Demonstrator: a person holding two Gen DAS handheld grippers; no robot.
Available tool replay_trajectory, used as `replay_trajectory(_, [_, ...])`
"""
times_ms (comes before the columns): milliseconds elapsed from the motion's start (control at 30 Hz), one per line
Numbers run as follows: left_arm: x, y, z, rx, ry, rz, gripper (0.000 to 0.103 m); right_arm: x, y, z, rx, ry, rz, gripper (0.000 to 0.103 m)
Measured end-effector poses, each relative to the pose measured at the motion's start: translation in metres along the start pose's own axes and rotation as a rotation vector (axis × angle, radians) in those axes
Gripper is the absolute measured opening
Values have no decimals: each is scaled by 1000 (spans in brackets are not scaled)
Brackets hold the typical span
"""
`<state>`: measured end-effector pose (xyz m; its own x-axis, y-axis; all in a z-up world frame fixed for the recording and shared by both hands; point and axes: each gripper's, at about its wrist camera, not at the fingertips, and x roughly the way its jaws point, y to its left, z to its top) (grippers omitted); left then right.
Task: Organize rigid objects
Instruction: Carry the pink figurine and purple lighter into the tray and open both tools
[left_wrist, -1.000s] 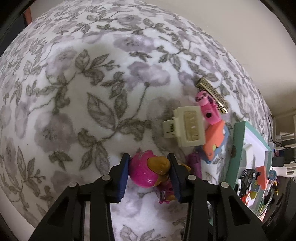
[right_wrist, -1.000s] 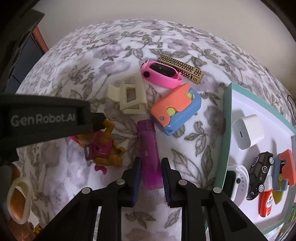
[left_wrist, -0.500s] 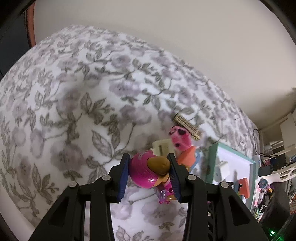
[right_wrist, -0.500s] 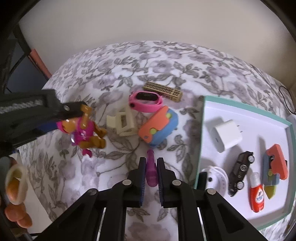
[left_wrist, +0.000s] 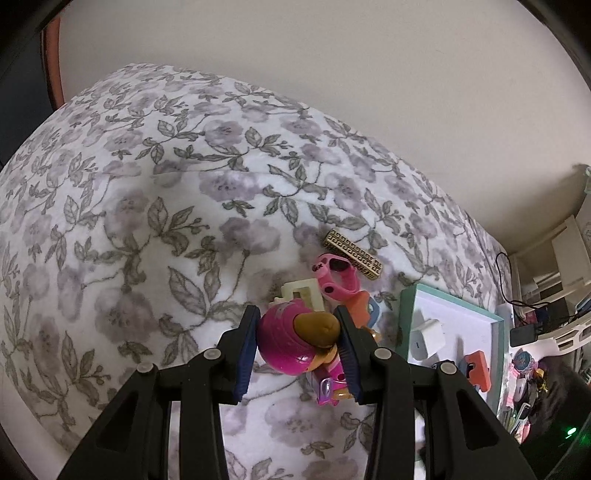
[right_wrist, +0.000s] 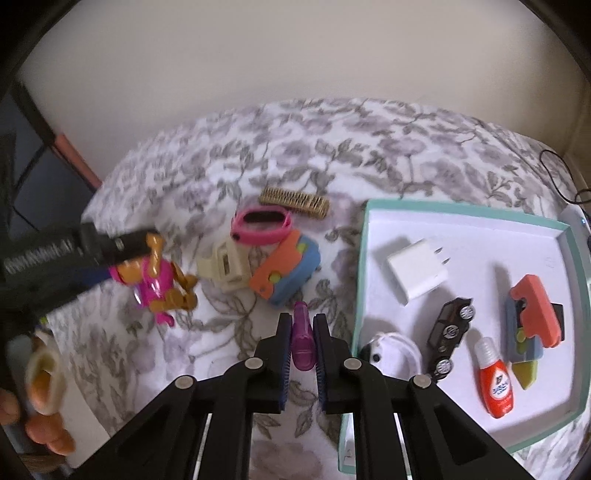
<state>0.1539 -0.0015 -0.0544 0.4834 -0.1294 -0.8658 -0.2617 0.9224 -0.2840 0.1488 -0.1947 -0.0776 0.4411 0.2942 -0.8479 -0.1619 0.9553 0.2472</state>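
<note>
I have both loads off the bed (left_wrist: 147, 229). My left hand-held gripper (left_wrist: 297, 341) is pinching the pink toy figure (left_wrist: 291, 341) by its round helmeted head, the pads pressed on either side and the body dangling below them, at lower centre of the left wrist view. My right hand-held gripper (right_wrist: 302, 341) has its pads pressed tight on the purple lighter (right_wrist: 302, 334), which sits lengthwise between them with its long axis running along the fingers and its tip poking out ahead, at lower centre of the right wrist view.

What matters now is where the teal tray (right_wrist: 360, 266) lies. In the right wrist view it fills the right half of the frame, its near left wall just beside the right gripper, with the white charger (right_wrist: 417, 271), toy car (right_wrist: 450, 336) and red bottle (right_wrist: 495, 380) already inside. In the left wrist view the tray sits at lower right, further off.

I judge the right hand to be the nearer, needing only a short carry to the right over the wall. The bare floor along the tray's upper part looks the safest landing spot. The hair clip (right_wrist: 225, 267), pink band (right_wrist: 262, 225) and orange-blue cutter (right_wrist: 284, 271) lie unsorted on the bed.
</note>
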Motion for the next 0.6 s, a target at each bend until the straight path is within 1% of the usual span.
replay_trajectory(133, [-6,-14,-1,22,-19,-15,42,-27,-17,6,61,-77,3,12])
replay_trajectory(267, [-12,-34,-6,61,-34,-32,42,-53,-38,9,119,-145,-26,12])
replay_trajectory(367, [-14,-55,-12,104,-40,-40,42,-72,-55,10,148,-195,-101,12])
replay_trajectory(433, [-14,-69,-17,135,-38,-47,42,-82,-67,9,171,-219,-132,12])
replay_trajectory(600, [-10,-105,-34,216,-21,-52,42,-103,-112,5,287,-261,-214,12])
